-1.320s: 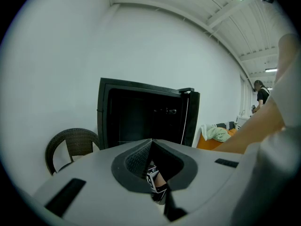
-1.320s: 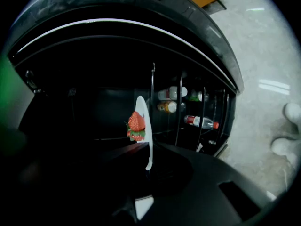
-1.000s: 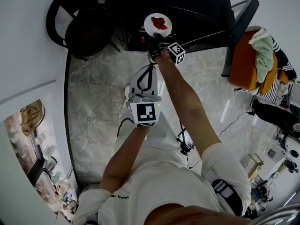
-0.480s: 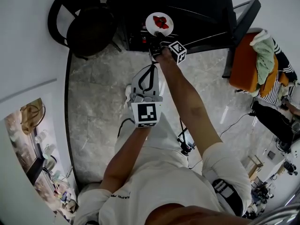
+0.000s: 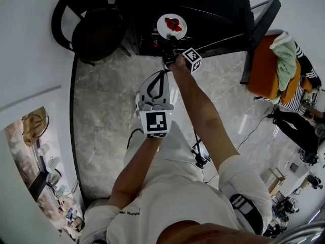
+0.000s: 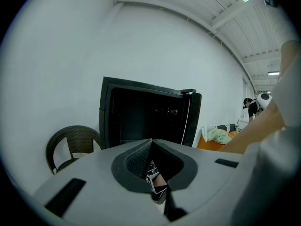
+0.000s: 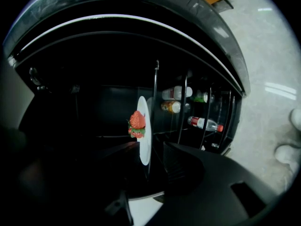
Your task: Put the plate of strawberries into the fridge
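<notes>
Two grippers: right gripper (image 5: 172, 38) jaws just opened around plate (image 5: 163, 29) (strawberries (image 5: 173, 24) on it); left gripper (image 5: 161, 74) jaws closed.

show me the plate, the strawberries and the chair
plate (image 5: 162, 27): head view, bare white rim
strawberries (image 7: 137, 120): right gripper view, red fruit
chair (image 6: 74, 130): left gripper view, top of backrest
</notes>
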The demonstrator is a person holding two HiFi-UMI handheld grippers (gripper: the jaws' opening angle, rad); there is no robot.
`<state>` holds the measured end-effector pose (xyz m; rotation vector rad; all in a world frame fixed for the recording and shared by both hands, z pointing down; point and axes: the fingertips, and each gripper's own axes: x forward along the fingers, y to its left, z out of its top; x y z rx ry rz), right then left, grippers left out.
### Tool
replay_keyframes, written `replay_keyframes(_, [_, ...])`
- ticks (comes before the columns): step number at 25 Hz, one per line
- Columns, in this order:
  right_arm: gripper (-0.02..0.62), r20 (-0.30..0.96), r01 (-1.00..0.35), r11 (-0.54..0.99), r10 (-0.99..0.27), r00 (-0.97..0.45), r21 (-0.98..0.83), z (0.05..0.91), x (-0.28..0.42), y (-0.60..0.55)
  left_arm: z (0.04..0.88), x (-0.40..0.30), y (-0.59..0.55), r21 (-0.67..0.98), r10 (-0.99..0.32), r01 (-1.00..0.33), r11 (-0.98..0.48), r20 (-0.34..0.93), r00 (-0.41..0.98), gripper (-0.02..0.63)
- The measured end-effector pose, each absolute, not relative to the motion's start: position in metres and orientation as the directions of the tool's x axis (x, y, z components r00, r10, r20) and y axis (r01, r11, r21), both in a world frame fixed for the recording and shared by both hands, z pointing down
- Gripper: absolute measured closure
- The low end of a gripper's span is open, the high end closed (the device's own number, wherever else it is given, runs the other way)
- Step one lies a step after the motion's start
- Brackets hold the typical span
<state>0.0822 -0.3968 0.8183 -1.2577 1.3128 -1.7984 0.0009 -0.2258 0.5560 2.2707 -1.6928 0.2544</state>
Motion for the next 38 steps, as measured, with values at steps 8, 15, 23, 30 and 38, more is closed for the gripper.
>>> replay_keyframes(8, [0.440,0.325,-0.067,-0.327,-0.853,-0.409,-0.943,0.815,0.075,-0.385,0.553,-0.001,-0.227,0.127,-0.905,-0.957,-0.260,0.314,0.287,0.604])
replay_keyframes(15, [0.520,0.292,-0.015,-0.313,-0.866,-0.405,-0.950,0.801,0.068,-0.372,0.545,-0.007,-0.226,0.112,-0.910,-0.959,-0.259,0.306,0.282,0.604])
replay_keyframes(23, [0.583,0.234,0.001,-0.260,-0.871,-0.432,-0.966,0.766,0.062,-0.351,0.523,-0.010,-0.225,0.104,-0.918,-0.961,-0.256,0.284,0.275,0.604])
replay_keyframes(30, [0.583,0.169,0.021,-0.199,-0.879,-0.446,-0.980,0.714,0.058,-0.339,0.498,-0.014,-0.230,0.090,-0.926,-0.963,-0.256,0.264,0.270,0.604])
replay_keyframes(38, [0.584,0.096,0.019,-0.122,-0.862,-0.497,-0.992,0.647,0.041,-0.316,0.473,-0.021,-0.226,0.075,-0.929,-0.962,-0.264,0.251,0.274,0.604])
